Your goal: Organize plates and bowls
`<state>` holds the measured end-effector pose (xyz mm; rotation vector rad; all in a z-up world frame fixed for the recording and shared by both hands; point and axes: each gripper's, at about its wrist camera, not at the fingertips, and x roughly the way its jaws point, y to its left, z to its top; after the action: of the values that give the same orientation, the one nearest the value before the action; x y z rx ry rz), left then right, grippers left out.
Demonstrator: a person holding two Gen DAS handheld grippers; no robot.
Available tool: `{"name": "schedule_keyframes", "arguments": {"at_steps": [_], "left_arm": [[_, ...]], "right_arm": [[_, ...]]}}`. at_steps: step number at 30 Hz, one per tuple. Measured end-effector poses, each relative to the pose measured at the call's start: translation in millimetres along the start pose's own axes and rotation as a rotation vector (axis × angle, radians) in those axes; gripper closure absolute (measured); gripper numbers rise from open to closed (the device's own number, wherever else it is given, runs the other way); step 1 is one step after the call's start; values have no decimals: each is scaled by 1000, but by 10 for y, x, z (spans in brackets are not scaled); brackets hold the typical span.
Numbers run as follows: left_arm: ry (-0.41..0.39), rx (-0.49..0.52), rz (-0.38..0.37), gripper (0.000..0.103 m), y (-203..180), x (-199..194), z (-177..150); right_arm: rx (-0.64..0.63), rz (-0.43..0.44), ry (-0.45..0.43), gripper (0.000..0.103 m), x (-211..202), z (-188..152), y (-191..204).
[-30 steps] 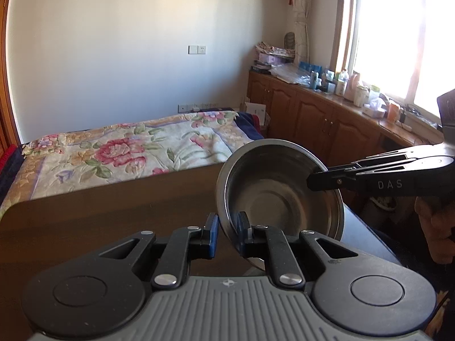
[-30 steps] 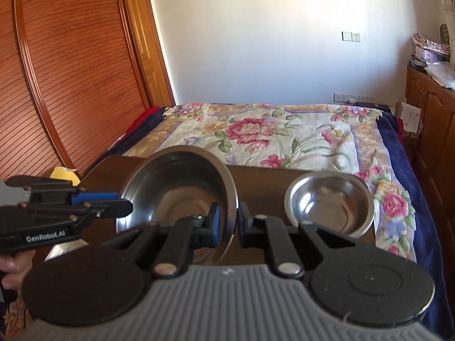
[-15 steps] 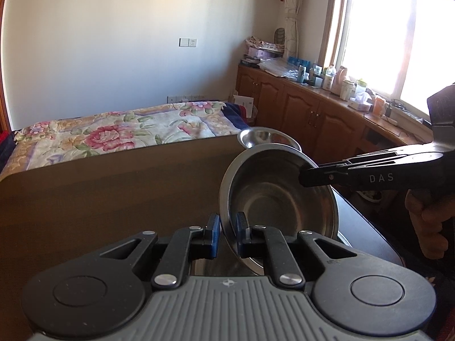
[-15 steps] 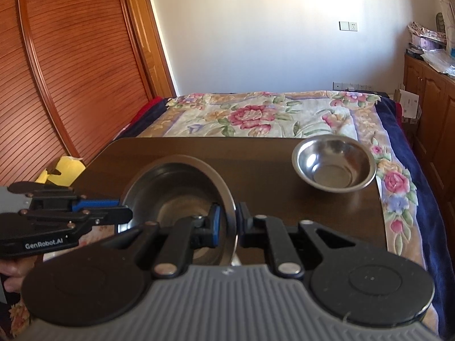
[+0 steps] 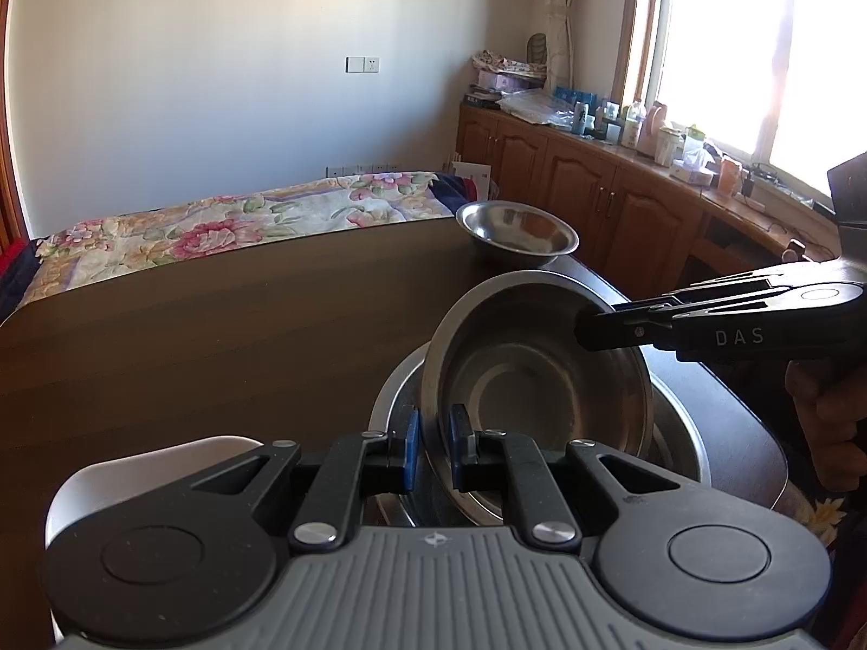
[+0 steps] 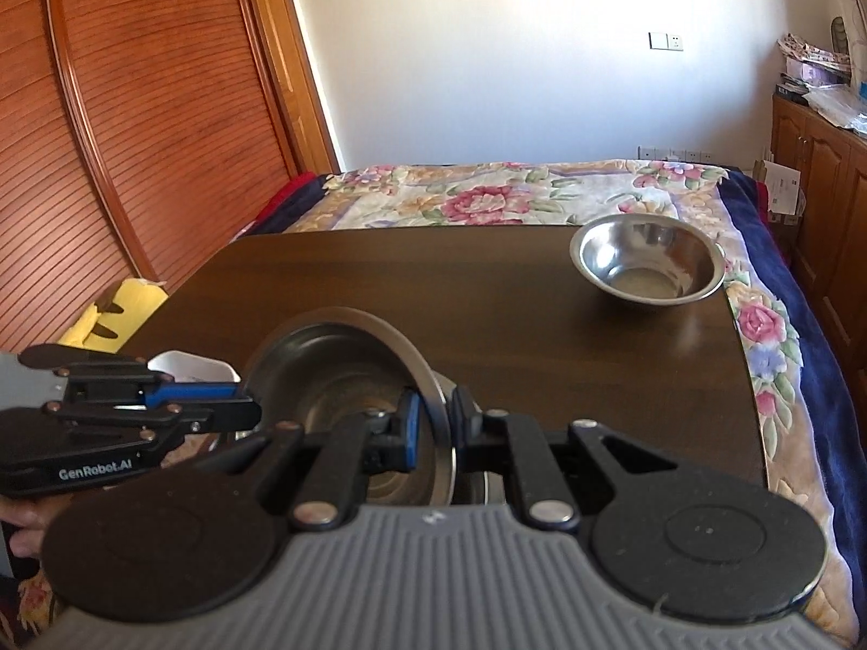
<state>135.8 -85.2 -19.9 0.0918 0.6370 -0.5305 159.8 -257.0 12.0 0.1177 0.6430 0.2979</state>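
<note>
Both grippers clamp one steel bowl (image 5: 534,379) by its rim, tilted on edge above a larger steel basin (image 5: 677,433) that sits at the near edge of the dark wooden table (image 5: 217,336). The left gripper (image 5: 432,447) has its blue-padded fingers (image 5: 411,449) pressed together on the bowl's near rim; its body reads "GenRobot.AI" in the right wrist view. The right gripper (image 6: 436,422) is closed on the opposite rim; its side reads "DAS" in the left wrist view. A second, smaller steel bowl (image 6: 650,257) stands upright at the table's far right corner, well apart from the held bowl. A white container (image 6: 189,368) sits just beside the basin on the left. A floral bedspread (image 6: 487,200) lies beyond the table; a wall socket plate (image 5: 362,64) bears no legible writing
</note>
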Motion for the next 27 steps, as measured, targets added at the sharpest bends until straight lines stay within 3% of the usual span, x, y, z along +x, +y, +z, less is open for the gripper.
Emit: {"name": "schedule_keyframes", "arguments": {"at_steps": [11,27], "left_arm": [[-6,45,38,92,-5,45,-90],[-24,22,29,92,46,19,-83]], "right_arm": [[-96,-69,-20,89,49,-113,156],[-218,-117,15,88,150,-214,296]]}}
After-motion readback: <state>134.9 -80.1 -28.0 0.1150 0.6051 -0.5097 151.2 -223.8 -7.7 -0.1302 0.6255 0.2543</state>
